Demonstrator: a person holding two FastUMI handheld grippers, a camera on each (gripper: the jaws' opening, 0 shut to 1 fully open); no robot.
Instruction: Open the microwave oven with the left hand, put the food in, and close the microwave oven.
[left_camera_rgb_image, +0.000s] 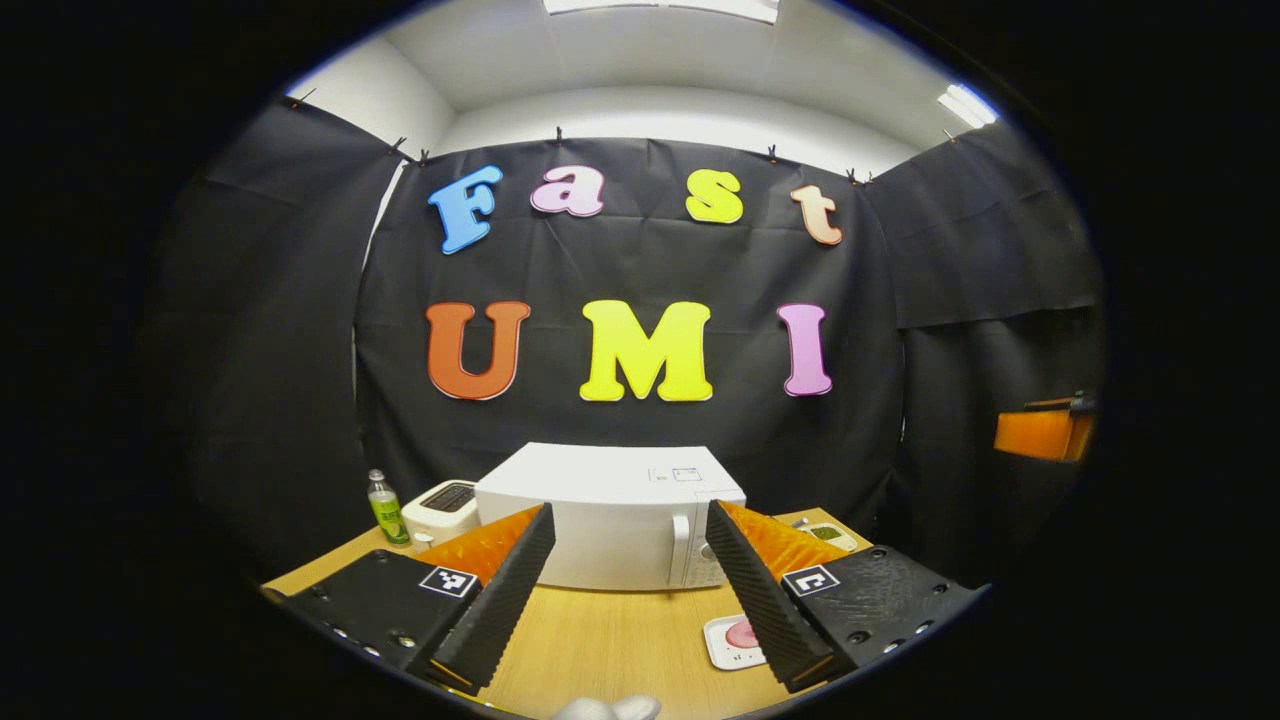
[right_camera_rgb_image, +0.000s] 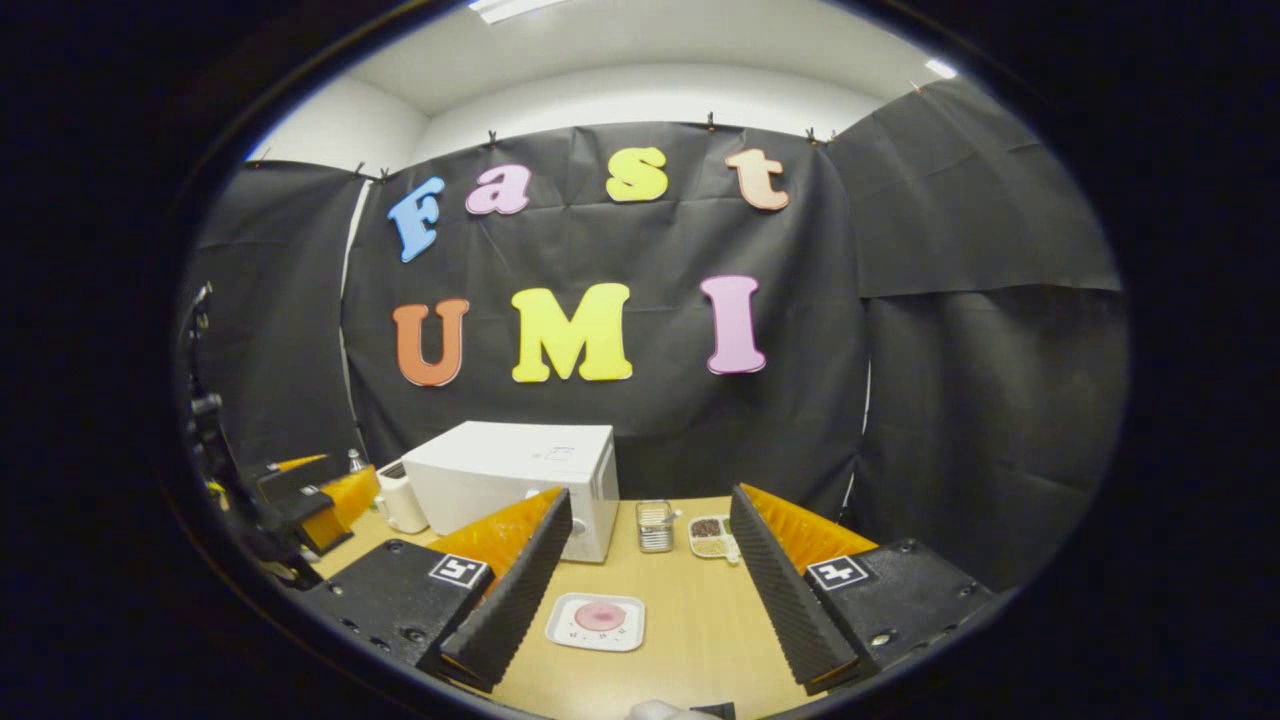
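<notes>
Judging from both views, nothing of the task is done yet: 0 of 3 steps. The microwave (left_camera_rgb_image: 610, 515) sits at the back of the wooden table (left_camera_rgb_image: 610, 630), against the black cloth, with its door closed and its handle (left_camera_rgb_image: 680, 550) untouched on the right side of the front. The left gripper (left_camera_rgb_image: 628, 585) hangs in front of it, well apart, fingers spread wide with nothing between them; the microwave shows straight through the gap. The right gripper (right_camera_rgb_image: 650, 585) is equally wide open and empty, held above the table. The food (right_camera_rgb_image: 600, 616), a pink round item on a small white plate (right_camera_rgb_image: 596, 622), lies on the table in front of the microwave and towards its right, not touched by either tool; in the left gripper view it sits just beside the right finger at the lower edge. Other items: a toaster (left_camera_rgb_image: 440, 510) and a green bottle (left_camera_rgb_image: 386, 508) left of the microwave, a metal tin (right_camera_rgb_image: 655, 525) and a divided snack tray (right_camera_rgb_image: 710, 536) to its right. Left to do: pull the door open with the left gripper, lift the plate in, presumably with the right, then shut the door. The handle looks slim, so the left approach likely needs careful alignment.
</notes>
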